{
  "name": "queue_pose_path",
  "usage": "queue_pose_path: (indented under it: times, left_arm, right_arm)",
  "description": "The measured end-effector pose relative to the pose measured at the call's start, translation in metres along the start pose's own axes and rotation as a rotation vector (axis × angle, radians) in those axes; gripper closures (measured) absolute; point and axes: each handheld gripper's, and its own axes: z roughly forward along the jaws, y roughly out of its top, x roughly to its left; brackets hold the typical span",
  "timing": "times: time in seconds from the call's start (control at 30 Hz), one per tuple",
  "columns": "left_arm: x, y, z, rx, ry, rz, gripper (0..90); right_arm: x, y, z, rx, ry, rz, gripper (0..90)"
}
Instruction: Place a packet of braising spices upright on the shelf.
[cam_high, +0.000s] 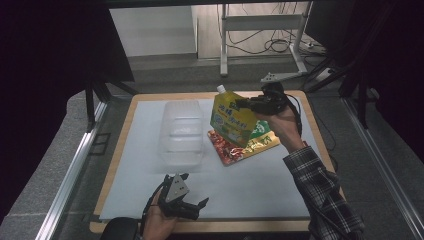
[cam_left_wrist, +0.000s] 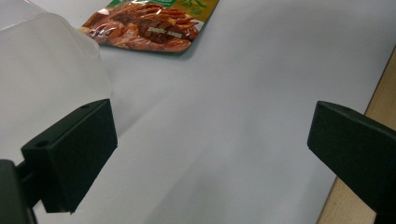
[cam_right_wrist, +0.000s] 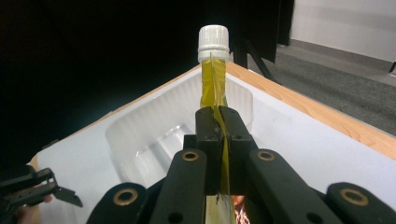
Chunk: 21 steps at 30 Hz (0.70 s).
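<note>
Right tool at about one o'clock on the desk, pressed together on the top edge of a yellow-green pouch with a white cap, lifted clear of the white mat and hanging just right of the clear plastic tub. Under the pouch, flat on the mat, a red and gold food packet. Left tool at six o'clock by the near edge, spread wide and gripping nothing.
</note>
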Motion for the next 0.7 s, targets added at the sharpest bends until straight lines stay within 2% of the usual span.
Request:
queue_pose_path:
  times: [0.37, 0.53, 0.7]
  left_arm:
    - [0.000, 0.000, -0.002, -0.030, -0.021, 0.003, 2.2]
    - [0.000, -0.001, -0.004, -0.020, -0.029, 0.008, 2.0]
    - [0.001, -0.002, -0.005, -0.017, -0.021, 0.007, 1.4]
  right_arm:
    - [-0.013, 0.009, 0.022, -0.017, -0.002, 0.016, 87.1]
    - [-0.019, 0.013, 0.033, -0.031, 0.013, 0.031, 87.1]
    - [-0.022, 0.017, 0.043, -0.041, 0.025, 0.045, 87.1]
